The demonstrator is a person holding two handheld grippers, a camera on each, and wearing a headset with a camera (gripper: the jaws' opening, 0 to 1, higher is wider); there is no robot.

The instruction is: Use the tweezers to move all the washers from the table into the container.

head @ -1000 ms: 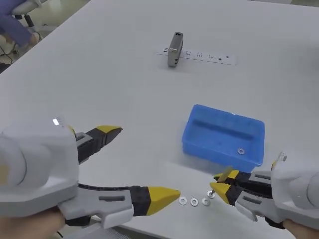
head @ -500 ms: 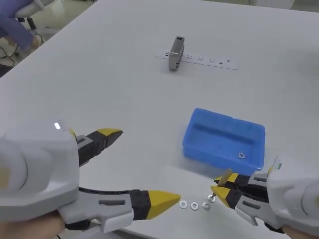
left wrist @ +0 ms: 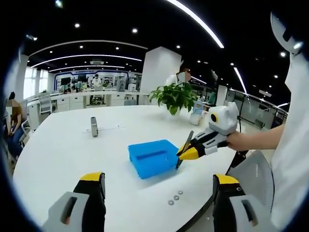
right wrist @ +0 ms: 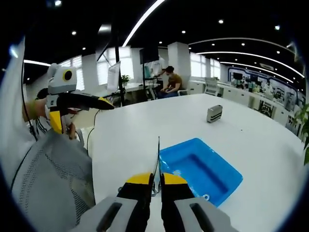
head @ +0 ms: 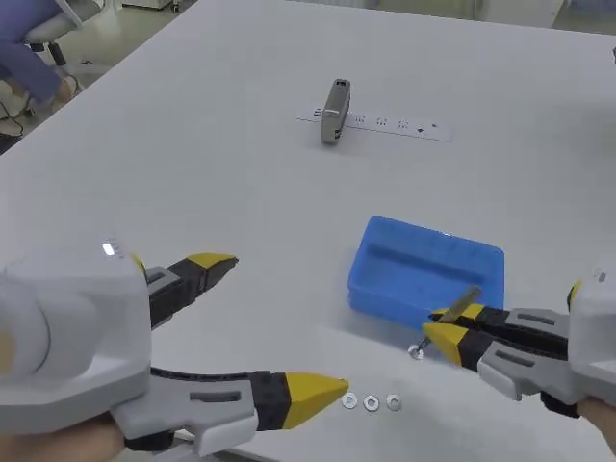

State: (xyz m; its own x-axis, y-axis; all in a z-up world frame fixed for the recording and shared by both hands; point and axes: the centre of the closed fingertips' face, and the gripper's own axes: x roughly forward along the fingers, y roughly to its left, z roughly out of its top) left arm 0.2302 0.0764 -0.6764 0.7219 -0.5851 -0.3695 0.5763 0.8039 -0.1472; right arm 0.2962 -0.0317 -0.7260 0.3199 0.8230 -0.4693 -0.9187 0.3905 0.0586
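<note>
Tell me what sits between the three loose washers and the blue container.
In the head view, the tweezers in the right tool point into that stretch, a washer at their tip; otherwise bare table separates the loose washers from the container.

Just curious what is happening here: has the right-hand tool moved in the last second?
Yes. The right tool, shut on the tweezers, has moved away from the row of washers on the table and closer to the blue container.

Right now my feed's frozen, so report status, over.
Left gripper open, idle. Right gripper shut on tweezers, washer at tip beside container. Three washers on table. Nothing blocking.
</note>
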